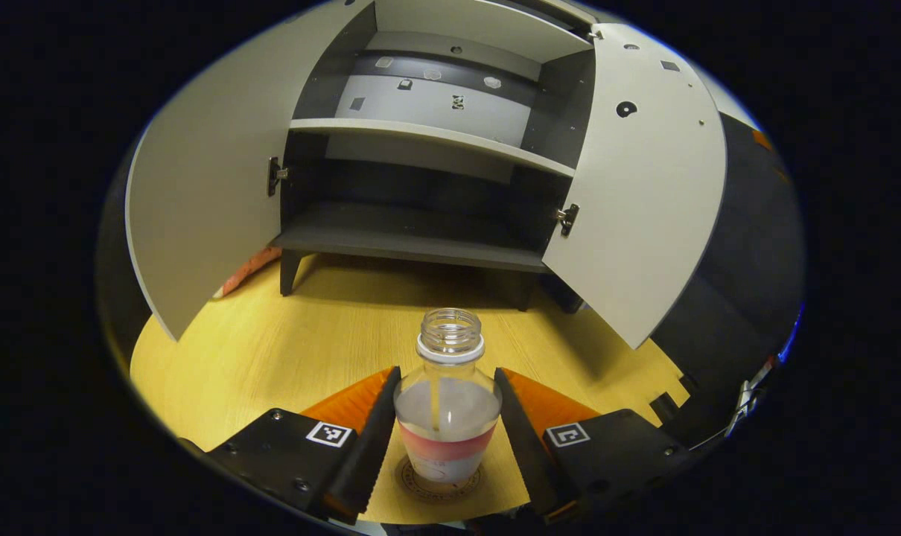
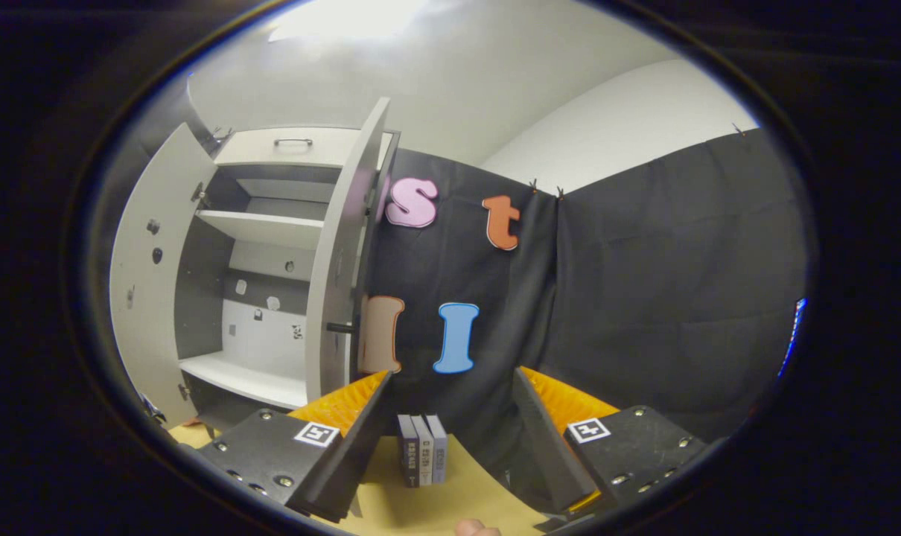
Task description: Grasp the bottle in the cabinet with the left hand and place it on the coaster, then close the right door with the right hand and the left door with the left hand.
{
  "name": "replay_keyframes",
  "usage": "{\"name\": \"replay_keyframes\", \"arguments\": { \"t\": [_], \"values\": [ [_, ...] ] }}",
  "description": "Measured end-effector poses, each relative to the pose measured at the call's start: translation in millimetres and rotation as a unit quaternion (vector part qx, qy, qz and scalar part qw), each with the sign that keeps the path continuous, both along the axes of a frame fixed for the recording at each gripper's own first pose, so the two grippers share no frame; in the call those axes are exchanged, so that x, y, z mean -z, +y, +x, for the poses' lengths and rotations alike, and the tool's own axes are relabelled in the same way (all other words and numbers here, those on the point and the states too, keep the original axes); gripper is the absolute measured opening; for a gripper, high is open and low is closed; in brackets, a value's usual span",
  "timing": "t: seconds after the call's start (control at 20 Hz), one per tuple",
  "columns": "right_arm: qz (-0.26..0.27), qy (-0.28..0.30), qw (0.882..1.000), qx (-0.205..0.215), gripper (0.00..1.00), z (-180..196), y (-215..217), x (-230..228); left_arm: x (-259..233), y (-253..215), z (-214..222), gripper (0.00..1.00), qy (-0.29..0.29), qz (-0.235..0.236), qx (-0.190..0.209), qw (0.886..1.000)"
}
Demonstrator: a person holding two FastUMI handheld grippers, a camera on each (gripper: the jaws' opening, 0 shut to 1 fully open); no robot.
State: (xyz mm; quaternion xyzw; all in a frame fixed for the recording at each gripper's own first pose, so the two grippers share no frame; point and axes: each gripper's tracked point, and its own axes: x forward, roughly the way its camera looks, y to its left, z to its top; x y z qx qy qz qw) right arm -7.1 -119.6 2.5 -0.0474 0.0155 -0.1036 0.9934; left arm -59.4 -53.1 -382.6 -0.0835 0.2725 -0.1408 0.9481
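Between my left gripper's (image 1: 447, 413) fingers stands the bottle (image 1: 447, 406), upright, its open neck pointing up, its base on the coaster (image 1: 437, 487) on the wooden table (image 1: 272, 350). Both fingers lie against the bottle's sides or just beside them; I cannot tell whether they press, so I cannot say if the grip is closed on it or already eased. Straight ahead, past the bottle, the cabinet (image 1: 421, 246) stands open, the left door (image 1: 205, 186) swung out on one side and the right door (image 1: 637, 193) on the other. I judge the placing to be done or nearly so; what matters next is drawing this gripper back along its own line without tipping the tall bottle.

Turning to the right gripper view, my right gripper (image 2: 450, 439) hangs with its fingers apart and nothing held. A small stack of boxes (image 2: 422, 449) stands on the table just ahead between them. The cabinet sits off to the left, and the right door (image 2: 342, 260) shows edge-on, nearer this gripper than anything else of the cabinet. So the right hand is well placed: the door lies ahead and to the left, and a push on its outer face should swing it shut.
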Motion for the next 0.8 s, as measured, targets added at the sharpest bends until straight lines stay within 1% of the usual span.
{"name": "replay_keyframes", "arguments": {
  "t": [0.05, 0.1, 0.15, 0.2, 0.25, 0.3, 0.35, 0.4, 0.45, 0.55, 0.7, 0.75, 0.8],
  "values": [
    [0.0, 0.003, 1.0, 0.0, 0.96, -2.8, -1.9, 1.6, 6.0, -0.8, -3.5, 0.8, 0.003, 0.001, -0.001, 1.0],
    [-0.001, 0.006, 1.0, 0.001, 0.96, -5.1, -3.6, 3.2, 11.0, -0.7, -7.8, 0.8, 0.01, 0.007, 0.002, 1.0],
    [-0.001, 0.01, 1.0, 0.002, 0.96, -5.3, -4.9, 5.0, 6.0, -1.4, -6.6, 0.8, -0.008, 0.005, 0.001, 1.0],
    [-0.002, 0.014, 1.0, 0.003, 0.96, -6.9, -7.6, 7.8, 4.2, -2.7, -5.1, 0.81, -0.013, 0.008, 0.003, 1.0],
    [-0.002, 0.018, 1.0, 0.005, 0.96, -8.0, -9.6, 10.3, 9.2, -4.0, -9.4, 0.8, -0.007, 0.011, 0.007, 1.0],
    [-0.001, 0.022, 1.0, 0.006, 0.96, -8.0, -10.3, 12.2, 7.7, -6.1, -10.5, 0.83, -0.011, 0.011, 0.009, 1.0],
    [0.002, 0.024, 1.0, 0.007, 0.96, -8.2, -10.6, 13.6, 6.9, -7.4, -13.4, 0.81, -0.009, 0.017, 0.013, 1.0],
    [0.004, 0.025, 1.0, 0.006, 0.96, -8.5, -10.4, 15.2, 6.4, -6.5, -15.3, 0.84, -0.01, 0.029, 0.015, 0.999],
    [0.006, 0.027, 1.0, 0.006, 0.96, -7.4, -9.6, 16.6, 5.1, -4.4, -16.2, 0.82, -0.014, 0.042, 0.015, 0.999],
    [0.008, 0.03, 0.999, 0.004, 0.96, -6.7, -6.2, 20.6, 3.4, -4.9, -19.5, 0.82, -0.015, 0.06, 0.022, 0.998],
    [0.009, 0.034, 0.999, -0.005, 0.96, -2.2, 1.0, 25.1, -6.1, -8.5, -22.4, 0.82, -0.019, 0.059, 0.03, 0.998],
    [0.01, 0.034, 0.999, -0.008, 0.96, 0.3, 3.7, 25.2, -10.1, -8.9, -23.1, 0.85, -0.022, 0.059, 0.031, 0.998],
    [0.01, 0.034, 0.999, -0.011, 0.94, 1.6, 6.1, 25.4, -15.3, -8.4, -22.1, 0.81, -0.026, 0.06, 0.03, 0.997]
  ]
}}
